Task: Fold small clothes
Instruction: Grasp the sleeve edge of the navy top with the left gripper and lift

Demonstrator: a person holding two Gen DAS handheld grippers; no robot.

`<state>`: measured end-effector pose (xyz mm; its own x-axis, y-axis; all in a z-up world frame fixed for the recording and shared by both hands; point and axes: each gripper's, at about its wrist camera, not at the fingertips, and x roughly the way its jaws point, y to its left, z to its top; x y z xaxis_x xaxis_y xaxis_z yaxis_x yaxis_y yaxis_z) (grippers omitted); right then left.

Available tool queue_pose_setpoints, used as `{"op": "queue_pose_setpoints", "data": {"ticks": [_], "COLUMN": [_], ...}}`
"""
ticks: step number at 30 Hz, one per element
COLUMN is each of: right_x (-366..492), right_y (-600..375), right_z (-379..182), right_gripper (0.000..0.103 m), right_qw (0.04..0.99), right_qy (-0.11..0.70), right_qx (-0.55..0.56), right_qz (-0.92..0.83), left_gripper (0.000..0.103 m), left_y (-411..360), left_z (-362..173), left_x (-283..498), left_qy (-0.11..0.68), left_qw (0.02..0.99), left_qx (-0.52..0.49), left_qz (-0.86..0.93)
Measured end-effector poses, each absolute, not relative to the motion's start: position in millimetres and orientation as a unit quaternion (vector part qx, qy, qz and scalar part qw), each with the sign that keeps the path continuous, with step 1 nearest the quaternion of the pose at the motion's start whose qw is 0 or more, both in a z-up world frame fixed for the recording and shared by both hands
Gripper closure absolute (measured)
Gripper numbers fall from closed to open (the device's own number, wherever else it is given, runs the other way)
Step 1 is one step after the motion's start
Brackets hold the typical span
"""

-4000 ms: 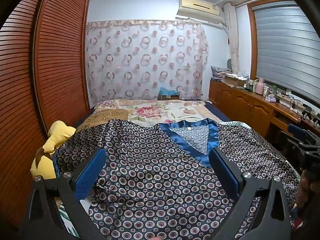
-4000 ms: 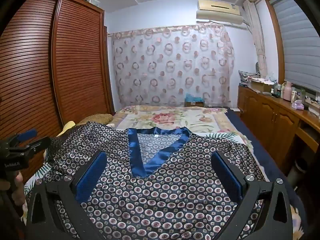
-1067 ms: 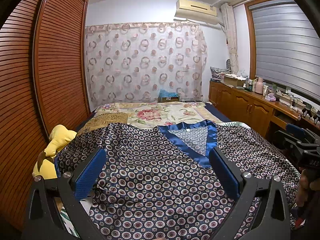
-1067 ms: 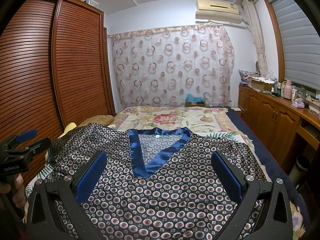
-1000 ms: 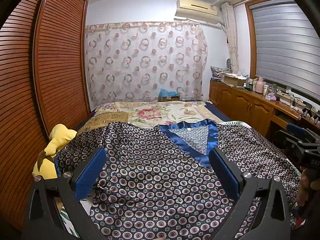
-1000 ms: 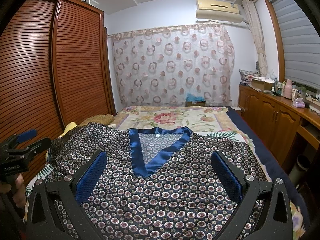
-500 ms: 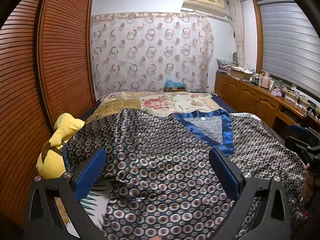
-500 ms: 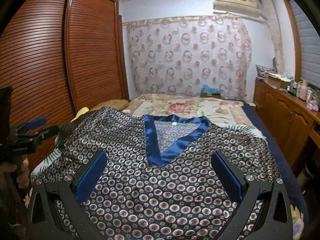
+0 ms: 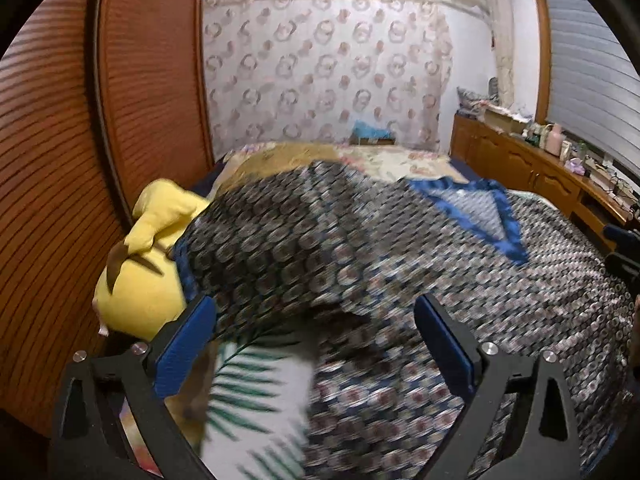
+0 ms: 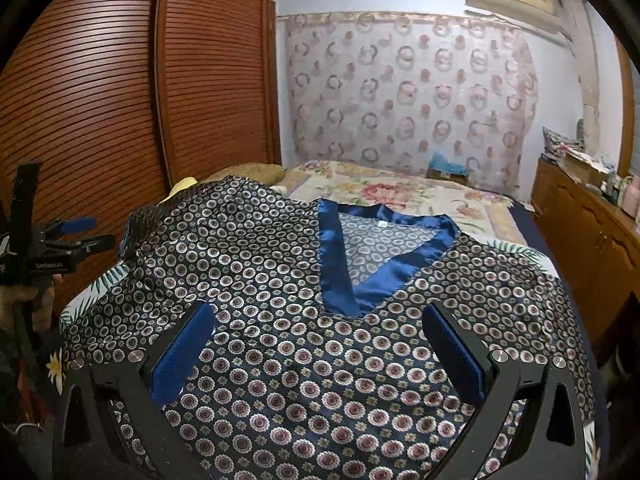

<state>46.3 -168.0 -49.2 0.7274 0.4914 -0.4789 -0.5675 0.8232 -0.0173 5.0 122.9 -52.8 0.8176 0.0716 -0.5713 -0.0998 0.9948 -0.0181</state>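
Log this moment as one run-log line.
stage: pre-grasp | left gripper: open, empty | right gripper: open, empty | patterned top: spread flat, unfolded

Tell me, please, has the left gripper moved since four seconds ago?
Yes. The left gripper has swung toward the yellow plush toy and louvred wardrobe, which now loom larger, while the blue V-neck collar sits further right.

I see the bed (image 10: 400,196) under a floral spread, with the dark patterned top (image 10: 280,320) lying flat across its near half and a yellow plush toy (image 9: 148,264) at its left edge.
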Motion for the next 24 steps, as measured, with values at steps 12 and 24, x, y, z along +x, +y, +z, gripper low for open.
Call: {"op": "queue_pose_setpoints", "data": {"ticks": [12,24], "right_x": [56,59], "right_y": [-140,-143], "right_z": [-49,-54], "right_gripper": [0.0,0.0], "right_qw": [0.909,0.905], "right_qy": [0.24,0.249], "right_qx": [-0.112,-0.105], "right_qz": [0.322,0.329], "left_gripper": [0.03,0.091], "left_y": [167,189], "left_z": [-86,-102], "left_x": [27,59], "left_qy": [0.379,0.422], "left_qw": [0.924,0.906], "left_qx": [-0.021,-0.025], "left_qz": [0.043,0.024]}}
